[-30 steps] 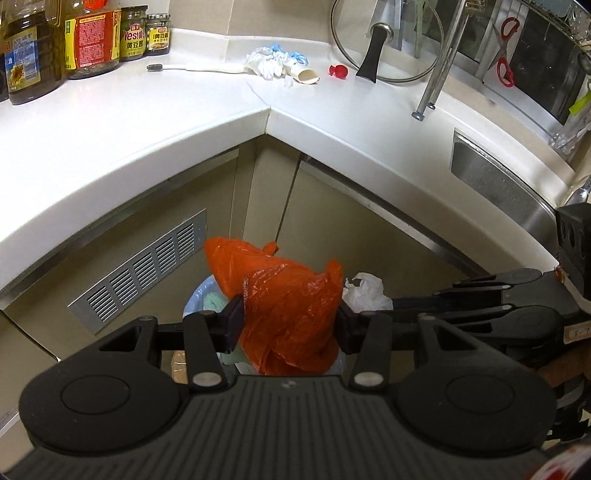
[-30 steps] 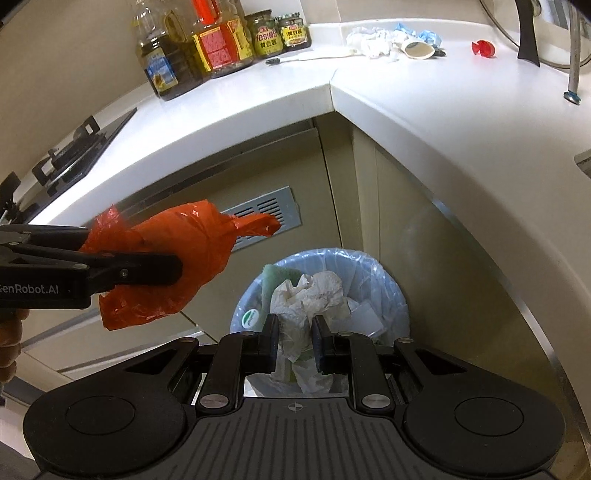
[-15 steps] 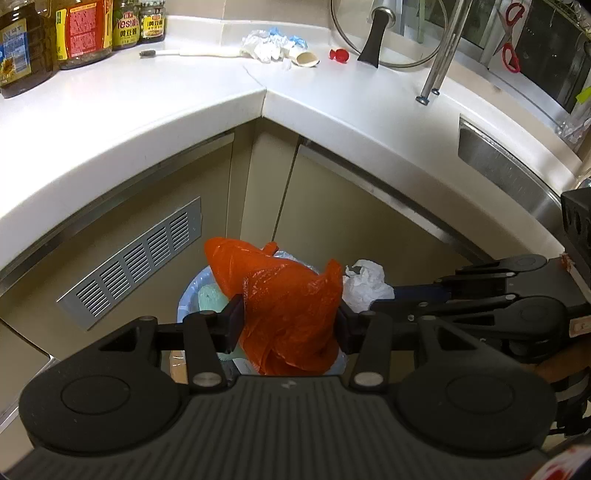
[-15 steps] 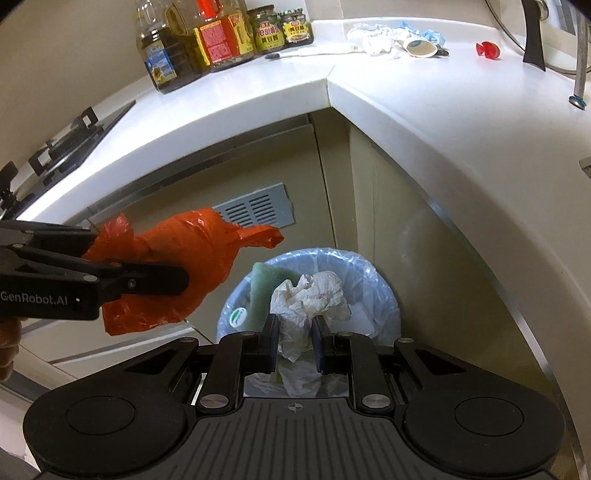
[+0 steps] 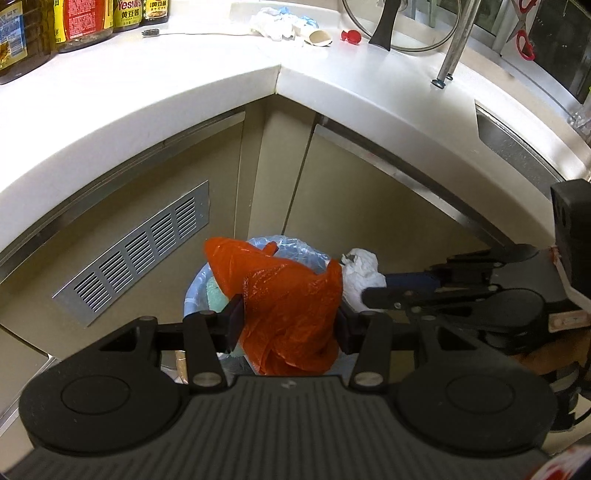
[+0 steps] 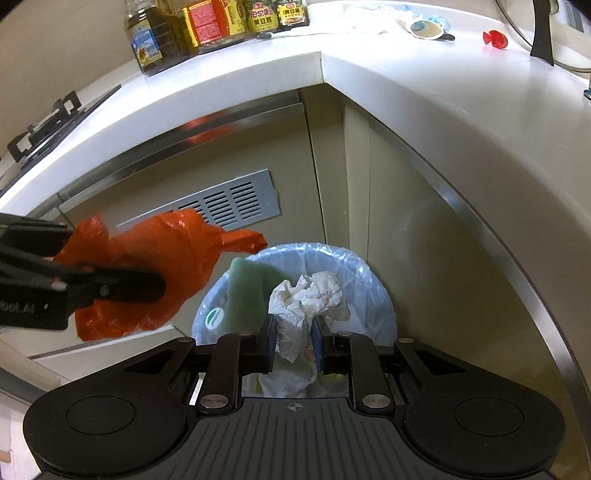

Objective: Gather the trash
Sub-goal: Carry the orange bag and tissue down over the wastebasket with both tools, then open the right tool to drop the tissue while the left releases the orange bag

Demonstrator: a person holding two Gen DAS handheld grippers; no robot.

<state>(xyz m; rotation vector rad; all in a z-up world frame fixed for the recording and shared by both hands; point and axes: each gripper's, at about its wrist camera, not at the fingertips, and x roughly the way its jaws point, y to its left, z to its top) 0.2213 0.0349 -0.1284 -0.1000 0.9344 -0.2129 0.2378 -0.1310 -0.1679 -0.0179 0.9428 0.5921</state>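
My left gripper point(image 5: 288, 325) is shut on a crumpled orange plastic bag point(image 5: 284, 306), held above the near rim of a bin lined with a pale blue bag point(image 5: 295, 247). From the right wrist the same orange bag point(image 6: 155, 266) hangs left of the bin point(image 6: 362, 280). My right gripper point(image 6: 294, 341) is shut on a wad of white tissue point(image 6: 306, 299) directly over the bin, which holds a green sponge point(image 6: 247, 291) and paper. In the left wrist view the tissue point(image 5: 360, 273) and the right gripper's fingers point(image 5: 406, 293) come in from the right.
The bin stands on the floor in the corner under a white counter point(image 5: 147, 96). On the counter lie white and blue trash point(image 5: 280, 26), a paper cup point(image 5: 319, 37), a red cap point(image 5: 351, 37), oil bottles and jars point(image 6: 218, 22). A vent grille point(image 5: 136, 251) and a sink point(image 5: 517, 144) flank the corner.
Both grippers have sunk toward the bin with their loads; the counter has slid up in both views and the bin looks larger. Both grips are unchanged.
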